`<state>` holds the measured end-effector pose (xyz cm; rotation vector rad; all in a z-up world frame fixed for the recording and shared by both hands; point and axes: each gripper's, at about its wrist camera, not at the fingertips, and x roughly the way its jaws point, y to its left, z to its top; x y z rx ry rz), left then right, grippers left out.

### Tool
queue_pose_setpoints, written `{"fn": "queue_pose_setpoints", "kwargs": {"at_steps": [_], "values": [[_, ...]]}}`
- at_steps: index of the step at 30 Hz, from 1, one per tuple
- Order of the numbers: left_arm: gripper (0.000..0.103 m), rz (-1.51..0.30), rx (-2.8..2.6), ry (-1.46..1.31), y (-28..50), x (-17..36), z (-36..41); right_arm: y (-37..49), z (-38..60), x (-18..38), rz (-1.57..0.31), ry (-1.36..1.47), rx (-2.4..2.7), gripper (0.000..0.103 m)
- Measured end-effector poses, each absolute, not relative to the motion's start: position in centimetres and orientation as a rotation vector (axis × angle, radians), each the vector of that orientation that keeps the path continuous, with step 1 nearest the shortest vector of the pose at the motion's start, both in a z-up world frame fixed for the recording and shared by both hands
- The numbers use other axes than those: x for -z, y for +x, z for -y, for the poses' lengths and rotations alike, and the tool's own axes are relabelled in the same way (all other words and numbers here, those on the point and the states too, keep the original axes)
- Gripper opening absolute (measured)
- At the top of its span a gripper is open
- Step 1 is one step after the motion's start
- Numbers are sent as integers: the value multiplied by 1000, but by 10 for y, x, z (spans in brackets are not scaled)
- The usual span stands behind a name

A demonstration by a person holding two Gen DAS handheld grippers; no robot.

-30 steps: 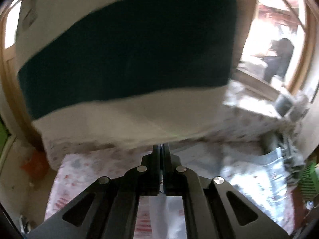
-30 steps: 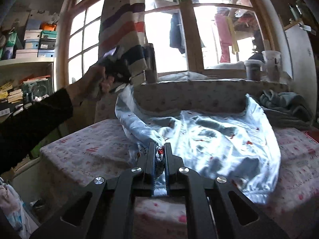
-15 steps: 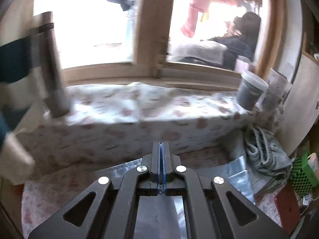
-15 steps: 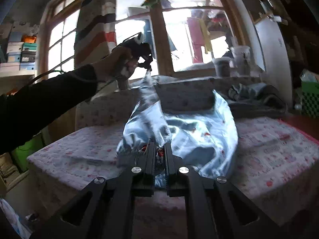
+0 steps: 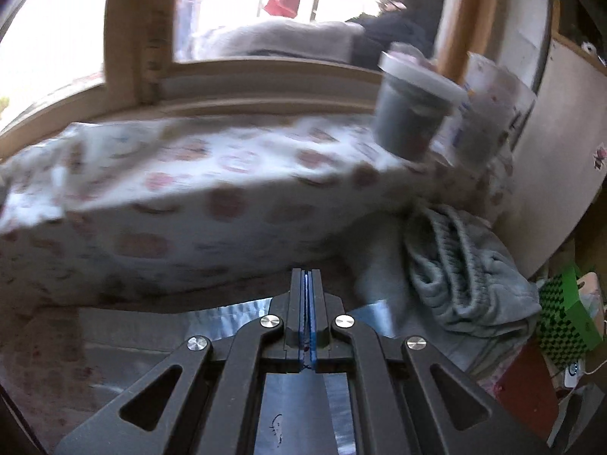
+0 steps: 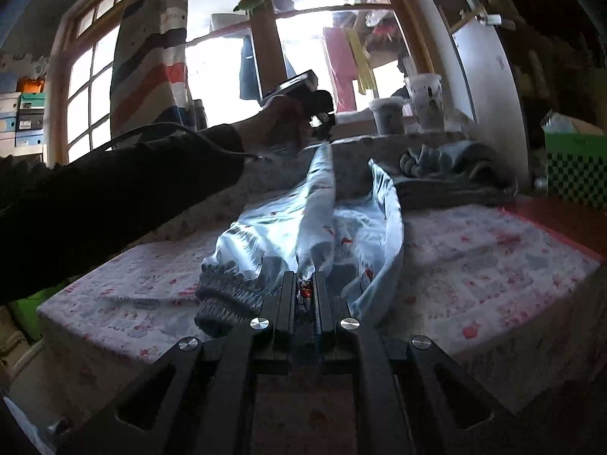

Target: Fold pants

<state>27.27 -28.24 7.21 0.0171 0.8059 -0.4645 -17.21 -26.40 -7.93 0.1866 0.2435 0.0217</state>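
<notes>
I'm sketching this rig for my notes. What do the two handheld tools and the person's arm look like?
Both tools are matte black, with flat linkage arms, triangular cut-outs and silver round pivot screws. The left tool has narrow fingers with blue pads; the right tool has dark ridged pads. In the right wrist view, the left hand shows beyond a long dark sleeve, with a thin dark cable arching along it.

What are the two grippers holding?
Both pinch the light blue pants: the right gripper by the near edge, the left gripper by the far, lifted end.

Left claw (image 5: 306, 284) and right claw (image 6: 304, 284) both clamped tight.
</notes>
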Motion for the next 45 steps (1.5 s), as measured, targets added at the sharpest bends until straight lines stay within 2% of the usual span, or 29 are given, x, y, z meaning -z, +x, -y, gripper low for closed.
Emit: {"fn": "queue_pose_setpoints", "kwargs": {"at_steps": [9, 25, 26, 28, 29, 30, 31, 32, 33, 38, 45], "values": [[1, -912, 522, 59, 269, -29, 341, -175, 270, 80, -222, 170, 27, 7], [3, -959, 611, 28, 264, -19, 374, -168, 276, 81, -252, 194, 47, 7], [5, -967, 618, 26, 265, -17, 372, -168, 277, 81, -254, 193, 54, 10], [6, -970, 659, 63, 260, -19, 367, -167, 277, 80, -263, 181, 65, 23], [11, -942, 666, 100, 255, -23, 361, -167, 277, 79, -266, 175, 75, 38], [23, -903, 665, 133, 249, -29, 353, -167, 279, 79, -263, 175, 83, 58], [32, -864, 658, 145, 243, -36, 342, -169, 282, 78, -251, 184, 89, 64], [50, -824, 656, 130, 238, -44, 326, -171, 285, 78, -239, 195, 97, 66], [59, -801, 660, 102, 235, -50, 311, -171, 287, 77, -234, 201, 101, 66], [60, -719, 526, 96, 235, -68, 235, -161, 303, 67, -207, 234, 137, 66], [60, -757, 358, 41, 252, -44, 138, -131, 339, 35, -160, 204, 238, 66]]}}
